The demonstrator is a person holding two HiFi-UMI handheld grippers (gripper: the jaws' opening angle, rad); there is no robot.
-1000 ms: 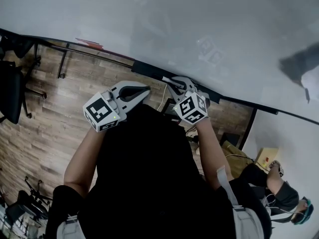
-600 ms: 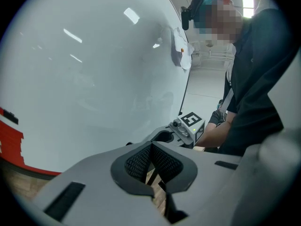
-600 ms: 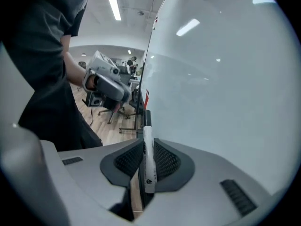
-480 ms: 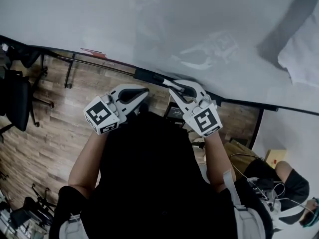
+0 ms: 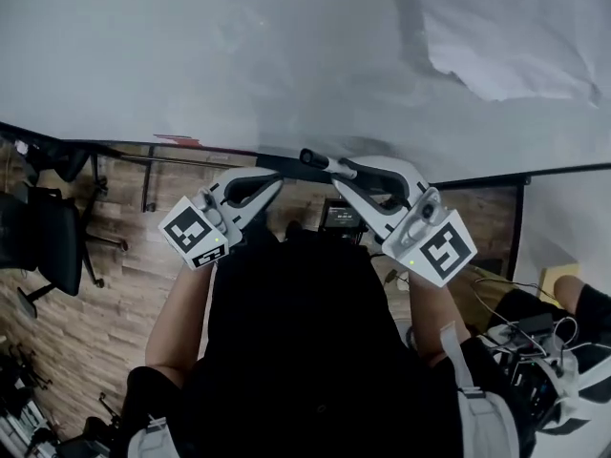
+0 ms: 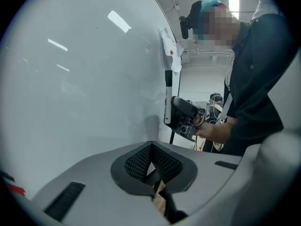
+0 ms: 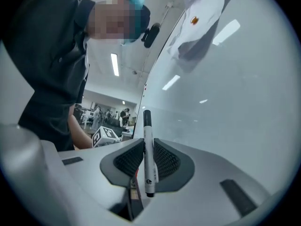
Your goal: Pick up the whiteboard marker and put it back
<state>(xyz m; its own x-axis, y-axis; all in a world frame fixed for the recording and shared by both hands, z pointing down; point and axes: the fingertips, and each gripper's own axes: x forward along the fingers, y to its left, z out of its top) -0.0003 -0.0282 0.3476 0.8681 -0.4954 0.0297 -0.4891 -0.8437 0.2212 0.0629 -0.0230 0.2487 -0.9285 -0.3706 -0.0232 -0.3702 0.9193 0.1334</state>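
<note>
Right gripper [image 7: 147,145]: fingers clamped on the white-barrelled, black-capped whiteboard marker [image 7: 148,166], gripped mid-barrel with the capped end sticking out past the fingertips, close to the glossy white whiteboard [image 7: 235,79]. In the head view the marker sits at centre frame, just beside a black ledge [image 5: 279,164] along the board's lower edge. Left gripper [image 6: 151,146]: fingers pressed together, nothing between them. Judgement: return step. Align the barrel parallel to the ledge, lower until it rests, then ease the fingers apart. The round barrel may roll off.
</note>
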